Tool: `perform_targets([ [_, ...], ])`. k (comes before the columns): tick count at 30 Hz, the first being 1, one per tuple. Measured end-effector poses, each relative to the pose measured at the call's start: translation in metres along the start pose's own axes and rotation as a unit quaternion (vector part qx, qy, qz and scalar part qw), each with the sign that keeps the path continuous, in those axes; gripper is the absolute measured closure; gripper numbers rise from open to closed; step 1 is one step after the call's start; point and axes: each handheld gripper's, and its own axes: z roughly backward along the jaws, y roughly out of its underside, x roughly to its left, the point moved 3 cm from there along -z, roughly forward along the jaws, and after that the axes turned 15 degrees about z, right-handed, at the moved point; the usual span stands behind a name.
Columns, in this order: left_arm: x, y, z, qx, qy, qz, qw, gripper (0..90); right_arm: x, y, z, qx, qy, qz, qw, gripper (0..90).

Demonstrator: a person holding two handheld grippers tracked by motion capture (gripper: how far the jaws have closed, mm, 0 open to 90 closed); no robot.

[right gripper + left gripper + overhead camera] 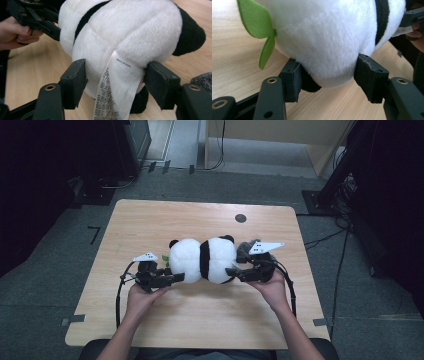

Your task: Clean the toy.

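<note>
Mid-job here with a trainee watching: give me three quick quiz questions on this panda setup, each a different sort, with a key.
1. True or false: the left tongs have their jaws on either side of the panda plush.
2. Multiple choice: what hangs between the jaws of the right tongs? A) a green leaf B) a white printed label C) a cable
3. Fill in: in the left gripper view, the felt leaf on the plush is coloured ____.

Key: 1 true, the pads press its white end. 2 B, the label reads "MADE IN CHINA". 3 green.
</note>
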Motion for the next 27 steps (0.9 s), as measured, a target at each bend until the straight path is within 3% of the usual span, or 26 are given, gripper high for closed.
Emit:
perform_targets([
  [2,0.003,0.0,-0.002,-0.004,-0.016,-0.003,0.9999,39.0,-0.001,0.001,-0.006,0.011,0.013,-0.004,0.9998,35.2],
  [6,0.013,-0.003,-0.004,-0.017,-0.036,0.002,0.9992,36.6,-0.007,0.002,-0.013,-0.001,0.023,-0.013,0.9997,35.1],
  [13,0.017,-0.005,-0.004,-0.036,-0.033,-0.006,0.9988,35.2,-0.016,0.005,-0.017,-0.012,0.023,-0.022,0.9994,34.9],
  [17,0.016,-0.007,0.004,-0.053,-0.035,-0.013,0.9979,34.1,-0.018,0.005,-0.012,-0.012,0.035,-0.015,0.9992,33.8],
  [20,0.011,-0.012,0.013,-0.074,-0.022,-0.007,0.997,33.7,-0.022,0.006,-0.004,-0.014,0.048,-0.011,0.9987,33.7],
  [25,0.003,-0.022,0.016,-0.079,-0.046,-0.046,0.9947,28.1,-0.036,0.01,0.013,-0.028,0.075,-0.017,0.9966,33.5],
  [27,0.004,-0.025,0.013,-0.076,-0.045,-0.045,0.9951,26.5,-0.042,0.014,0.019,-0.028,0.091,-0.019,0.9952,33.5],
])
